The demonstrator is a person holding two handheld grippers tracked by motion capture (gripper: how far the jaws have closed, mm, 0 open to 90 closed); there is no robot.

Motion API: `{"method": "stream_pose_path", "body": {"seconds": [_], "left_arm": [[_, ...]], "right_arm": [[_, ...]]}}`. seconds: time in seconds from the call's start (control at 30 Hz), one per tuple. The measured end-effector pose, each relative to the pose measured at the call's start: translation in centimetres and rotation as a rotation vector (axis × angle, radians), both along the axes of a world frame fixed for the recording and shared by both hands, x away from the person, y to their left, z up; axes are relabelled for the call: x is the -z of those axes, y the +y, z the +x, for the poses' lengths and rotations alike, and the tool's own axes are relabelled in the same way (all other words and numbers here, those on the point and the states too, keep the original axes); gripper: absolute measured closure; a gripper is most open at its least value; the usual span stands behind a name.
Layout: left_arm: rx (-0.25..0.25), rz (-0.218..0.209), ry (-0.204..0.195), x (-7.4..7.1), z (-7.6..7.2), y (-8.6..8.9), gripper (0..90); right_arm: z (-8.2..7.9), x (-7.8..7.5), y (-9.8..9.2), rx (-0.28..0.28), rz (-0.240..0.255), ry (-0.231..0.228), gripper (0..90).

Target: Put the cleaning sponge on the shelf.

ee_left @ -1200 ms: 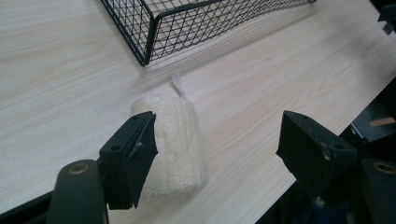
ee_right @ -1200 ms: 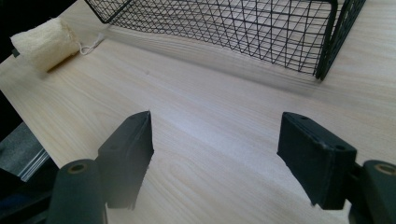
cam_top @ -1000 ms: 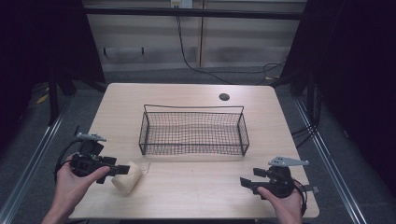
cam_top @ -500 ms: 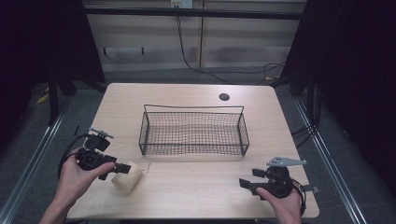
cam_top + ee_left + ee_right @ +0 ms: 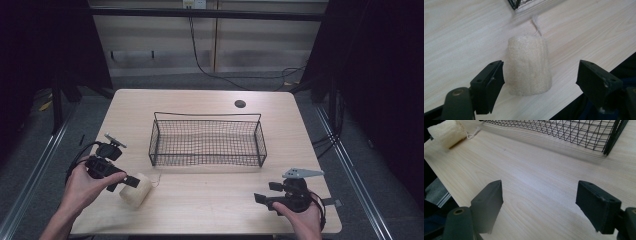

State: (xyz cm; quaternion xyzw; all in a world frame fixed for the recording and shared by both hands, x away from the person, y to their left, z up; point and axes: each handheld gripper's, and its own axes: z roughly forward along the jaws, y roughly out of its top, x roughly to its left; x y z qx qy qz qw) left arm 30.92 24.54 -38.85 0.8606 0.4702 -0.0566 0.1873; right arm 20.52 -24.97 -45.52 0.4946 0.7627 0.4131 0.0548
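Observation:
A cream loofah sponge point(image 5: 136, 192) with a short string loop lies on its side on the wooden table point(image 5: 210, 200), near the front left. My left gripper point(image 5: 130, 182) is open and angled down at it. In the left gripper view the loofah point(image 5: 529, 65) lies just beyond the wide-apart jaws, nearer the left one, and I cannot tell whether that jaw touches it. My right gripper point(image 5: 261, 198) is held open low over the front right of the table with nothing between its jaws. The loofah point(image 5: 447, 132) appears far off in the right gripper view.
A black wire basket point(image 5: 207, 114) with nothing in it stands in the middle of the table; its corner point(image 5: 515, 3) is just past the loofah. A dark round grommet point(image 5: 240, 104) sits behind it. The table's front edge runs close under both hands.
My left gripper has moved right and tipped down toward the loofah, so its open jaws now reach it. The right gripper has hardly moved.

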Motion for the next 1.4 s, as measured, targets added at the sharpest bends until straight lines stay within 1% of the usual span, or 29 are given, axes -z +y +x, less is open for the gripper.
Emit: {"method": "stream_pose_path", "body": {"seconds": [0.03, 0.13, 0.17, 0.23, 0.27, 0.33, 0.37, 0.5, 0.53, 0.57, 0.67, 0.73, 0.77, 0.8, 0.83, 0.9, 0.93, 1.07, 1.17, 1.2, 1.23, 1.27, 1.33, 1.37, 1.4], "left_arm": [[0.01, 0.003, 0.014, 0.1, 0.1, 0.0, 19.6], [0.009, 0.012, 0.024, 0.4, 0.5, -0.2, 18.2], [0.009, 0.019, 0.042, 0.7, 0.7, -0.3, 18.2], [0.008, 0.018, 0.047, 0.8, 0.8, -0.4, 18.1], [0.015, 0.013, 0.05, 1.0, 0.9, -0.4, 18.2], [0.018, 0.016, 0.065, 1.3, 1.1, -0.5, 18.2], [0.033, 0.015, 0.079, 1.6, 1.2, -0.5, 18.2], [0.039, 0.018, 0.09, 2.2, 1.5, -0.5, 20.0], [0.038, 0.019, 0.096, 2.4, 1.6, -0.5, 19.7], [0.054, 0.022, 0.112, 2.7, 1.7, -0.5, 19.9], [0.052, 0.027, 0.113, 2.8, 1.9, -0.5, 20.6], [0.052, 0.026, 0.123, 3.1, 2.1, -0.6, 20.6], [0.053, 0.034, 0.129, 3.4, 2.2, -0.7, 20.6], [0.053, 0.034, 0.129, 3.4, 2.2, -0.7, 20.5], [0.049, 0.038, 0.132, 3.7, 2.4, -0.7, 20.4], [0.041, 0.039, 0.134, 3.8, 2.4, -0.8, 19.4], [0.035, 0.053, 0.137, 4.1, 2.5, -0.9, 19.4], [0.038, 0.068, 0.148, 4.4, 2.6, -1.1, 19.7], [0.06, 0.091, 0.157, 4.8, 2.6, -1.5, 19.9], [0.06, 0.091, 0.157, 4.8, 2.6, -1.5, 19.9], [0.058, 0.104, 0.152, 5.0, 2.6, -1.8, 19.9], [0.058, 0.104, 0.152, 5.0, 2.6, -1.8, 19.9], [0.062, 0.13, 0.154, 5.3, 2.6, -2.0, 19.8], [0.058, 0.127, 0.163, 5.6, 2.6, -2.1, 20.0], [0.058, 0.127, 0.163, 5.6, 2.6, -2.1, 20.4]], "right_arm": [[0.0, 0.0, 0.0, 0.001, 0.0, 0.003, 21.3], [0.0, 0.0, 0.0, 0.0, 0.0, 0.009, 21.1], [0.0, 0.1, 0.0, -0.005, -0.002, 0.01, 20.7], [0.1, 0.1, 0.1, -0.009, -0.002, 0.011, 20.3], [0.1, 0.2, 0.1, -0.013, -0.003, 0.015, 20.1], [0.1, 0.2, 0.2, -0.017, -0.006, 0.025, 19.4], [0.2, 0.2, 0.2, -0.019, -0.008, 0.034, 19.1], [0.2, 0.3, 0.2, -0.019, -0.008, 0.036, 19.0], [0.2, 0.3, 0.2, -0.019, -0.008, 0.036, 19.0], [0.2, 0.3, 0.2, -0.02, -0.009, 0.037, 18.9], [0.2, 0.3, 0.2, -0.021, -0.01, 0.036, 18.9], [0.2, 0.3, 0.2, -0.021, -0.009, 0.037, 18.9], [0.2, 0.3, 0.2, -0.021, -0.011, 0.036, 18.9], [0.2, 0.3, 0.2, -0.023, -0.011, 0.035, 19.0], [0.2, 0.3, 0.2, -0.023, -0.011, 0.035, 18.9], [0.2, 0.3, 0.2, -0.023, -0.01, 0.037, 19.0], [0.2, 0.4, 0.2, -0.026, -0.014, 0.042, 19.1], [0.3, 0.4, 0.3, -0.027, -0.011, 0.048, 19.1], [0.3, 0.4, 0.3, -0.032, -0.014, 0.05, 19.0], [0.3, 0.4, 0.3, -0.032, -0.015, 0.05, 18.9], [0.3, 0.4, 0.3, -0.032, -0.016, 0.05, 18.9], [0.3, 0.4, 0.3, -0.032, -0.016, 0.05, 18.9], [0.3, 0.4, 0.4, -0.034, -0.015, 0.054, 19.6], [0.3, 0.5, 0.4, -0.034, -0.015, 0.055, 19.7], [0.3, 0.5, 0.4, -0.034, -0.015, 0.055, 19.7]]}}
